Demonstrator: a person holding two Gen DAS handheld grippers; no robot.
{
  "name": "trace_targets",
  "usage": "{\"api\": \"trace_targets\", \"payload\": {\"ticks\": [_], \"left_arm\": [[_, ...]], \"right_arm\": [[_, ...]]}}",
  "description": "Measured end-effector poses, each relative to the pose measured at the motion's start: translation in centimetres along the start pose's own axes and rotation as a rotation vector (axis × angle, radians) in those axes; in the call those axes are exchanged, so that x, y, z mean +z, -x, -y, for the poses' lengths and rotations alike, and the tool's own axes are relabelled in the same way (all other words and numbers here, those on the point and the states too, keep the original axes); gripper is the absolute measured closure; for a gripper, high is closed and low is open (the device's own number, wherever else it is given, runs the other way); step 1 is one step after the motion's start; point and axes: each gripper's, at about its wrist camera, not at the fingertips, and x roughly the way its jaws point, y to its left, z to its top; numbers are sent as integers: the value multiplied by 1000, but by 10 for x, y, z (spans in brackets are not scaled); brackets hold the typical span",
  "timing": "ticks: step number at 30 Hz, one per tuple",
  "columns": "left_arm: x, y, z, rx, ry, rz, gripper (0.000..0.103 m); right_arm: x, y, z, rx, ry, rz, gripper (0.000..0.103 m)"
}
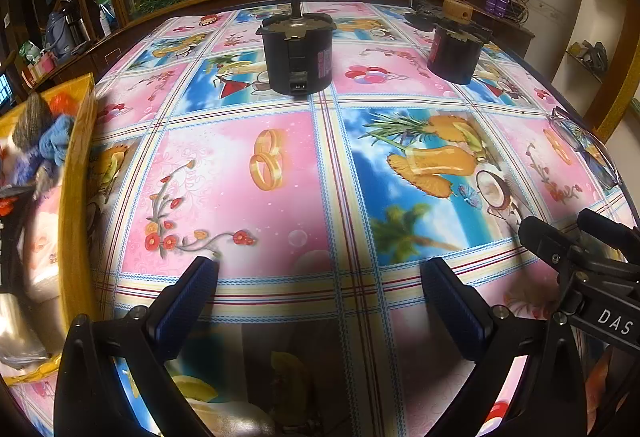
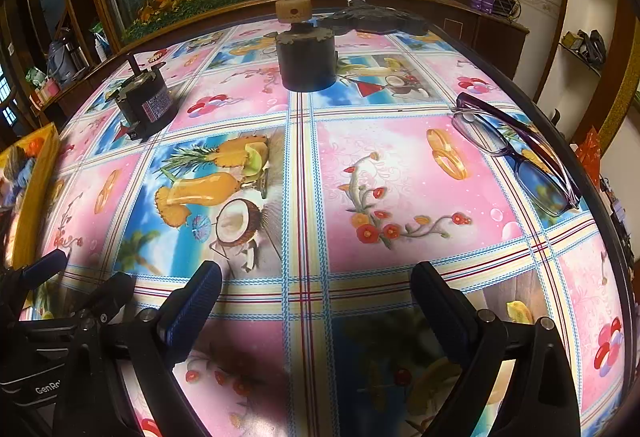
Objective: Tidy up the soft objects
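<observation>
We held both grippers tilted down over the table, side by side. The left gripper stood wide, nothing between its blue pads, only patterned cloth beneath. The right gripper gaped just as wide and was likewise empty.

The soft things lay in a yellow box at the table's left edge, to the left of our left gripper and apart from it. Inside we saw a grey yarn ball, a blue cloth just beside it, and pale soft packs lower down; the rest was too blurred to tell. From the right wrist view the box sat at the far left, well apart from the right gripper.

Ahead of us stood two dark motors: one with a bare shaft, one topped by a wooden knob. Purple glasses lay near the right edge, folded, ahead and right of the right gripper.
</observation>
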Motion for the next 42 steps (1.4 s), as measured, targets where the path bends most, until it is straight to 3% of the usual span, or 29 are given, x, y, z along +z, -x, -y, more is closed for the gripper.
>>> {"api": "trace_targets", "payload": {"ticks": [42], "left_arm": [[-1,2,8,-1,0,0,0]], "right_arm": [[0,-1,2,-13,11,-5,5]]}}
